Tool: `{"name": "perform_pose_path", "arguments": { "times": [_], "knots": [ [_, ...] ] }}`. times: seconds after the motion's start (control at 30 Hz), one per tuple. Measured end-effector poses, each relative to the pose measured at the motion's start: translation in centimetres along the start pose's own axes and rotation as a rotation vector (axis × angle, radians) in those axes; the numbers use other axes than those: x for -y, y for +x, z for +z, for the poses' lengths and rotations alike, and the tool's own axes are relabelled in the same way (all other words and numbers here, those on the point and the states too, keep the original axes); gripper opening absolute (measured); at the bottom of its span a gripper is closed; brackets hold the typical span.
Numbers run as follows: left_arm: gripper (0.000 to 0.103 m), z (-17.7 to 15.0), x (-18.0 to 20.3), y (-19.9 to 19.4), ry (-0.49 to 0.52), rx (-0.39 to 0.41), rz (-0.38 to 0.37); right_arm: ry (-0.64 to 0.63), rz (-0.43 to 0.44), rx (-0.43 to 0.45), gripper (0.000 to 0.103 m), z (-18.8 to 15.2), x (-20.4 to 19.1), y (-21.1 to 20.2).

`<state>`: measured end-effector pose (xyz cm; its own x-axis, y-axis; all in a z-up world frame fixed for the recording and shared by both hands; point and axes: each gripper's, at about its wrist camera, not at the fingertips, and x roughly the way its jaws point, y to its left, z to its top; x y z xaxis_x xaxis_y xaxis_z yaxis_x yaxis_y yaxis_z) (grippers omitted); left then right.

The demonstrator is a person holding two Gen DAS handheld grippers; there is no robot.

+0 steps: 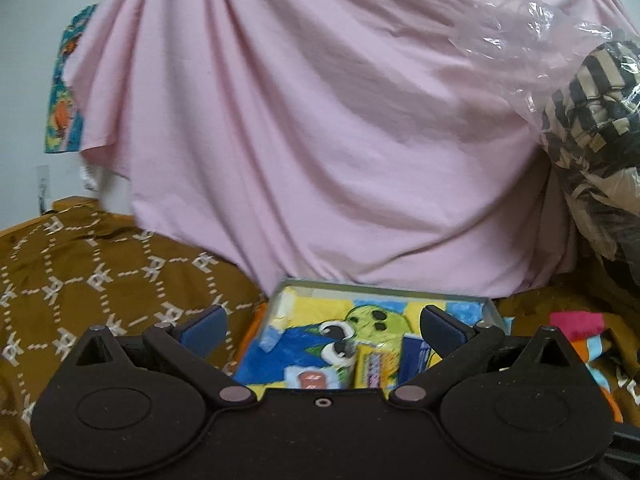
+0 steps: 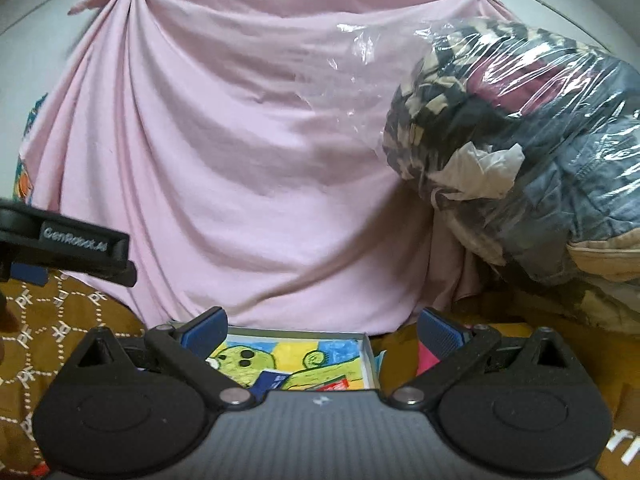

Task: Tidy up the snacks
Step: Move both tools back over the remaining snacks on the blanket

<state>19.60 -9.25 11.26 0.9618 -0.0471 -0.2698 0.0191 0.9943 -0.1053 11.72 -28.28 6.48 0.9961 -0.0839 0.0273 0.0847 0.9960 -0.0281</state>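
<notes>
- Background: pink sheet [image 1: 304, 128] hung as a backdrop; brown patterned bedspread [image 1: 80, 264] underneath. Clear bag of clothes [image 2: 520, 128] at 2 o'clock in the right wrist view.
- Task thing: shallow box [image 1: 384, 292] with a cartoon-print liner, sitting on the bedspread at 6 o'clock in both views, just ahead of the fingers.
- Snacks inside: yellow pack [image 1: 374, 366], blue pack [image 1: 414, 360] beside it, small pale-blue pack [image 1: 308, 378] at the near edge. In the right view a blue pack [image 2: 270, 380] and a red pack [image 2: 334, 385] show, partly hidden by the tool body.
- Handling, my read: packs look small, light, foil or film wrapped. So slippery, crushable, some give. Take each across its short sides, mid-length, light squeeze. The box looks like thin card; don't lean on the rim.
- Left tool [image 1: 322, 326]: fingers wide apart, empty, touching nothing, poised over the box with the yellow pack roughly between them.
- Right tool [image 2: 322, 330]: also wide apart and empty, above the box's far edge.
- Left tool's side shows at 9 o'clock in the right view; the two are near each other, not touching.
</notes>
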Motion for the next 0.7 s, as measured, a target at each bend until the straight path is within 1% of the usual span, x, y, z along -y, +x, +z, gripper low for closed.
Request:
{"name": "perform_pose_path", "arguments": {
  "times": [0.17,0.27,0.4,0.5,0.7],
  "knots": [
    [0.102,-1.7,-2.6,-2.7,-0.007,-0.010,0.014,-0.034,0.028,-0.011,0.103,-0.6,-1.5,-2.6],
    [0.102,-2.9,-3.9,-4.1,-0.002,-0.019,0.022,-0.055,0.055,-0.034,0.103,-1.3,-2.5,-4.0],
    [0.102,-4.5,-5.4,-5.5,0.027,-0.031,0.023,-0.028,0.116,-0.106,0.103,-2.4,-3.2,-5.3],
    [0.102,-5.7,-6.3,-6.2,0.054,-0.050,0.024,-0.038,0.142,-0.153,0.103,-3.3,-3.9,-6.3],
    [0.102,-7.9,-7.9,-7.3,0.088,-0.128,0.029,-0.072,0.204,-0.231,0.103,-4.5,-5.2,-8.1]
  ]
}}
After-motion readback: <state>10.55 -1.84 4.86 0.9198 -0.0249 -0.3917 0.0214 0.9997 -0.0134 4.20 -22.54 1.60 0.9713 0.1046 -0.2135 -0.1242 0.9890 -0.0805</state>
